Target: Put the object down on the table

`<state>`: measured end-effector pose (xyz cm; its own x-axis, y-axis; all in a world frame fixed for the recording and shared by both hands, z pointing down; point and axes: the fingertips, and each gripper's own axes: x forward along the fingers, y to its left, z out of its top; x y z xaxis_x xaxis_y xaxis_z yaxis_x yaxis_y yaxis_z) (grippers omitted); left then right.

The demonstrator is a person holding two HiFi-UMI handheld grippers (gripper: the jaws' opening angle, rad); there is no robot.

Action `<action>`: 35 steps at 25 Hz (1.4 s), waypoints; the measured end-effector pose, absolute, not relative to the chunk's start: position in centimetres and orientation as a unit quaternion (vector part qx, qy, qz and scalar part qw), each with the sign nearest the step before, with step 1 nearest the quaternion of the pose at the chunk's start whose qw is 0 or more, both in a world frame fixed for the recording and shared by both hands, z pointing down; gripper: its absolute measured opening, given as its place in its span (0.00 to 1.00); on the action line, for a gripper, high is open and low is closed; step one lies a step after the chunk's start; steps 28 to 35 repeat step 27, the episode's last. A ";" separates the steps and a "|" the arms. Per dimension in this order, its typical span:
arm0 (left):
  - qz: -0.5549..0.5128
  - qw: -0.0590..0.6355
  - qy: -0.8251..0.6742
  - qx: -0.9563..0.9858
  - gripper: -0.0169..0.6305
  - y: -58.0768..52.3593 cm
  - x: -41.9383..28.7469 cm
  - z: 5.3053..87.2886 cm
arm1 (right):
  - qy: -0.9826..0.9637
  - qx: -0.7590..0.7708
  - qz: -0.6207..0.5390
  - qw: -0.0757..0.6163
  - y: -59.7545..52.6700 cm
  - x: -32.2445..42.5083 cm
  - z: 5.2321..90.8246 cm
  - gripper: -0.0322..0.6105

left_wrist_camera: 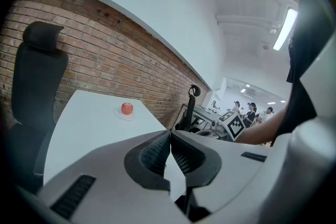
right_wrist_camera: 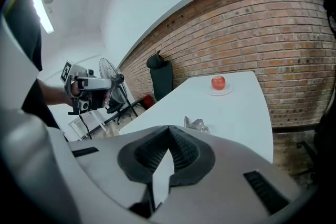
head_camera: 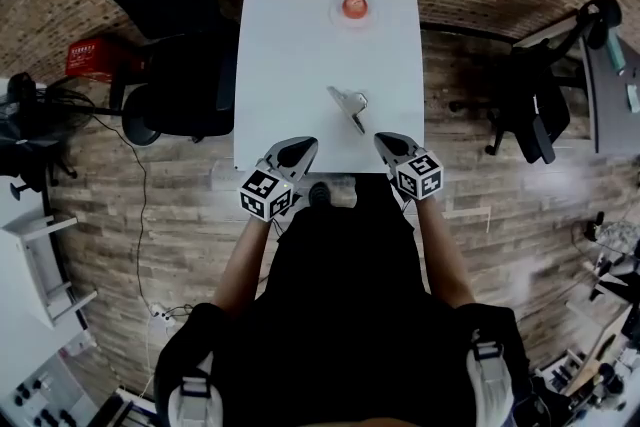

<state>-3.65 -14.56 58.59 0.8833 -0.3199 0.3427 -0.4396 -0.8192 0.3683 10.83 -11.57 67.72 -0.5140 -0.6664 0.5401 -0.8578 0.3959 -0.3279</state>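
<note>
The left gripper (head_camera: 298,149) and the right gripper (head_camera: 390,143) hover over the near edge of the white table (head_camera: 290,35), well apart from each other. In each gripper view the ribbed fingers are pressed tip to tip with nothing between them, so both grippers are clenched and empty.

A small shiny metal object (head_camera: 349,103), perhaps a clip though its shape is hard to make out, lies on the table just beyond the right gripper. In the right gripper view only the object's top (right_wrist_camera: 196,124) shows above the gripper's own body, and the rest is cut off. In the left gripper view the left gripper's body hides it entirely.

Near the far end of the table a red apple (head_camera: 354,7) sits on a small pale plate (head_camera: 336,15). A black office chair (head_camera: 165,15) stands at the table's left side. The person's torso covers the floor below the near edge.
</note>
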 end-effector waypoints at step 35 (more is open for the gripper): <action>0.143 0.223 -0.189 0.946 0.06 -10.1 -7.5 60.4 | -0.804 0.510 0.265 0.152 -7.2 7.4 66.7 0.05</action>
